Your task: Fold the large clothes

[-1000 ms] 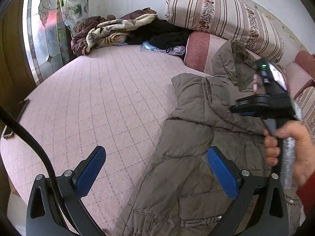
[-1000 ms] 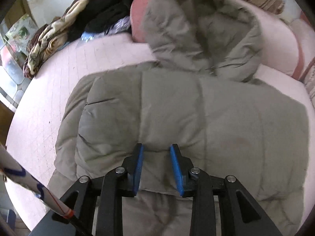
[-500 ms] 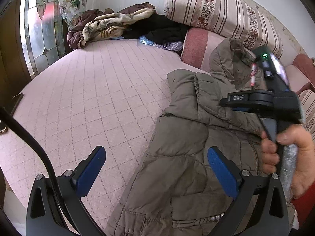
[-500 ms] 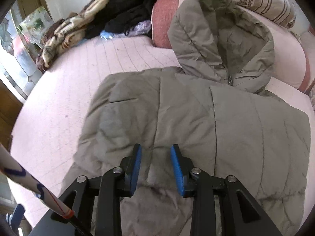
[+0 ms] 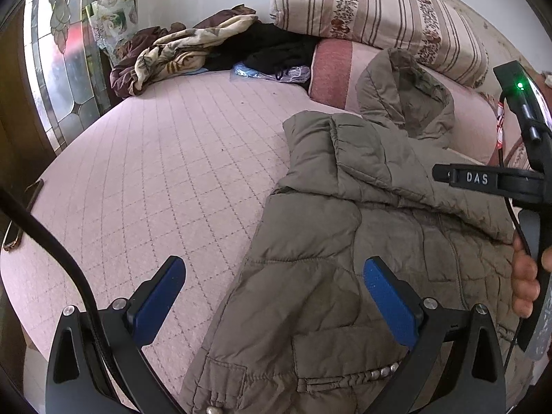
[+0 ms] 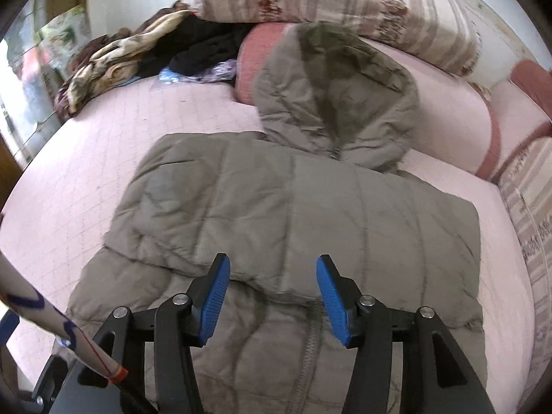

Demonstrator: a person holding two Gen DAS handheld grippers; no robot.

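An olive-grey hooded puffer jacket (image 5: pixel 345 227) lies on the pink quilted bed, sleeves folded across its front, hood (image 5: pixel 403 93) resting against a pink bolster. It fills the right wrist view (image 6: pixel 276 207) with the hood (image 6: pixel 338 89) at the top. My left gripper (image 5: pixel 272 293) is open and empty, above the jacket's lower left edge. My right gripper (image 6: pixel 272 289) is open and empty, just above the folded sleeve edge; its body shows at the right of the left wrist view (image 5: pixel 517 179).
The pink bed (image 5: pixel 155 179) extends left of the jacket. A heap of blankets and dark clothes (image 5: pixel 193 48) lies at the far corner. Striped pillows (image 5: pixel 372 13) and a pink bolster (image 6: pixel 459 117) line the back. A stained-glass door (image 5: pixel 58 76) stands left.
My right gripper has opened from nearly shut to wide and pulled back and up from the jacket. My left gripper stayed open, shifting slightly toward the jacket's lower hem.
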